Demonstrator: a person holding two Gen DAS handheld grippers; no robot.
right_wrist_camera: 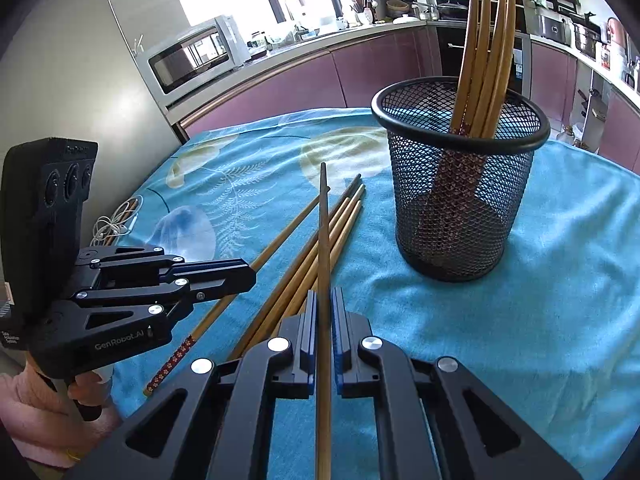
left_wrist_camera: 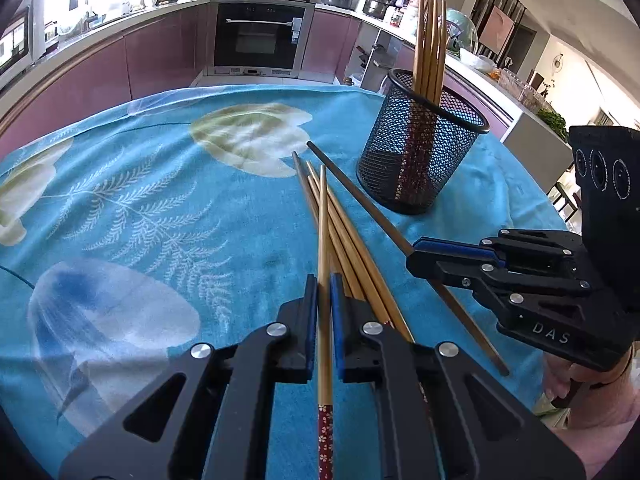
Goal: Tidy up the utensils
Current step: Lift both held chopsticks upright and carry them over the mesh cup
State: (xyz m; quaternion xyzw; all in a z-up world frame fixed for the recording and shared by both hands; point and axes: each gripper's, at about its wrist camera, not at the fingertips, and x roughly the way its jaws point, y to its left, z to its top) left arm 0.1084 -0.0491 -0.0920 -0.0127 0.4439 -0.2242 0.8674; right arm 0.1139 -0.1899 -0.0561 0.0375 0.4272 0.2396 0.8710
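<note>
Two tongs point(left_wrist_camera: 324, 312) point(right_wrist_camera: 324, 320), each clamping one chopstick point(left_wrist_camera: 323, 240) point(right_wrist_camera: 324, 240).

In the left wrist view the blue floral tablecloth point(left_wrist_camera: 132, 208) lies bare across the left and centre. The mesh holder point(left_wrist_camera: 420, 160) at upper right, crowded with upright chopsticks point(left_wrist_camera: 430, 40), and loose chopsticks point(left_wrist_camera: 348, 236) at centre block the right.

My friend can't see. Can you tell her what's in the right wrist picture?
The right tool is shut on one brown wooden chopstick above a blue flowered tablecloth. More loose wooden chopsticks lie below it, beside a black mesh cup holding upright chopsticks. The left tool grips another chopstick.
</note>
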